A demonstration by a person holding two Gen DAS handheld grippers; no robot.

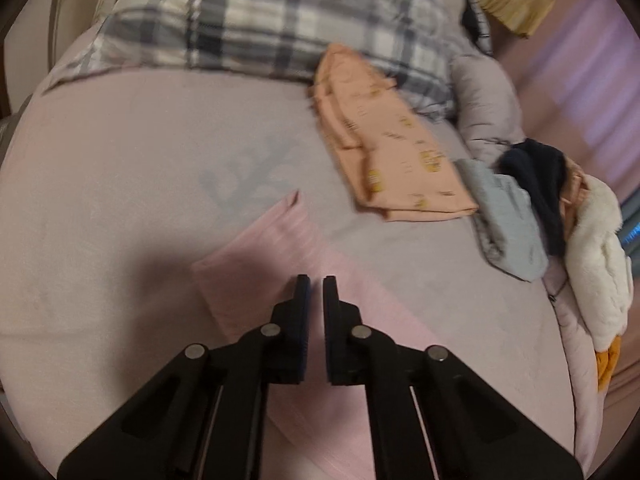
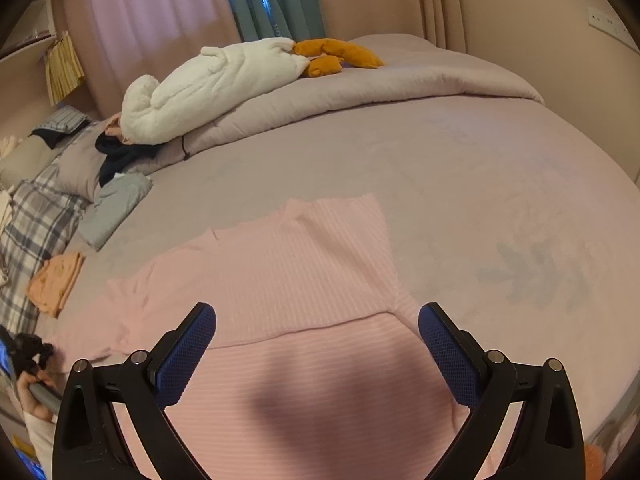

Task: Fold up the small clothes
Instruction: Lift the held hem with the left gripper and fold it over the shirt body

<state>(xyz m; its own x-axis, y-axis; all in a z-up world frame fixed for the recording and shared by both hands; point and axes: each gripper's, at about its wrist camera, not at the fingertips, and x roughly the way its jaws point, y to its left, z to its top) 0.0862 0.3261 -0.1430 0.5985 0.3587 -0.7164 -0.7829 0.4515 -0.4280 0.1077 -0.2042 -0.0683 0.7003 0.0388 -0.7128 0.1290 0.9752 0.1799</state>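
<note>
Lying flat on the bed point(image 2: 460, 152), the pink top point(image 2: 280, 272) is looking soft and limp; an edge suits gripping. Left tool point(image 1: 316, 280) is nearly shut, empty; right tool point(image 2: 316, 320) is gaping, empty.

Lilac-sheeted bed point(image 2: 460, 168), teal curtain point(image 2: 276, 0), pinkish walls point(image 2: 500, 12)

No text or label can be read.
</note>
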